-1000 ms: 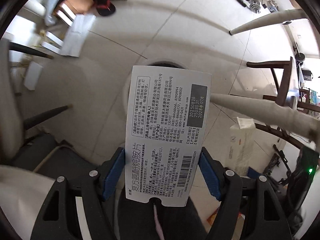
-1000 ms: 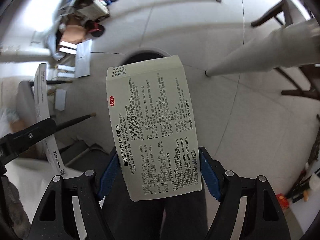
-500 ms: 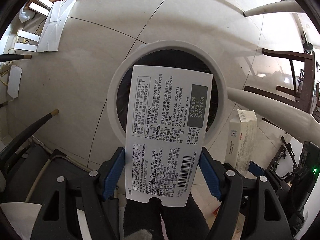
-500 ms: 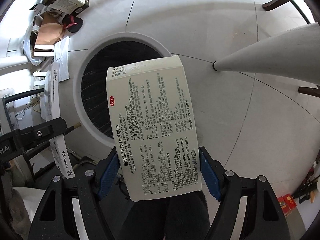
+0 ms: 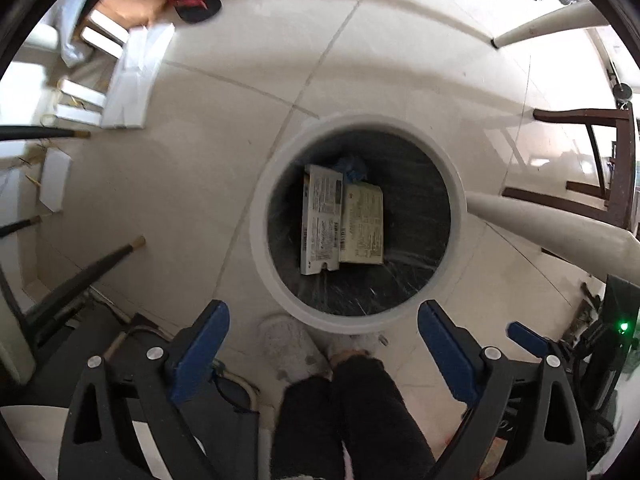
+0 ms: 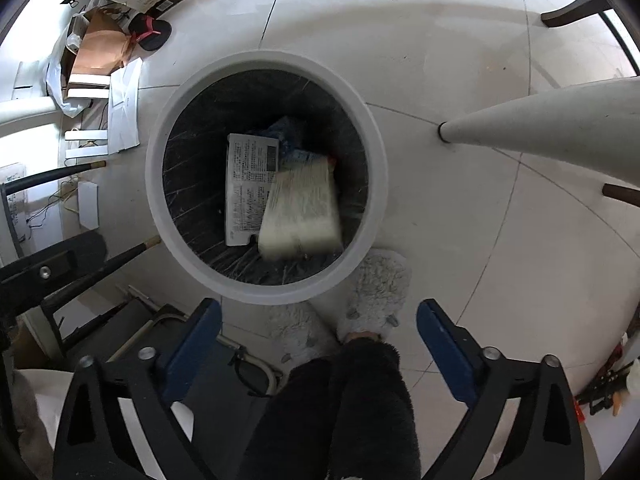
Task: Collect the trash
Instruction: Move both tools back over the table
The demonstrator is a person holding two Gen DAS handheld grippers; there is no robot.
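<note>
Pale floor tiles (image 5: 208, 184) surround a round white-rimmed trash bin (image 5: 256, 220) lined in black. Inside lie a white medicine box (image 5: 320, 220) and a cream box (image 5: 362, 228), side by side and touching. Above, the left gripper (image 5: 322, 344) and right gripper (image 6: 318, 336) both gape wide, holding nothing.

Inside the trash bin (image 6: 154, 184), the cream box (image 6: 300, 212) is smearing with blur, covering part of the white box (image 6: 246, 184) beside it.
</note>
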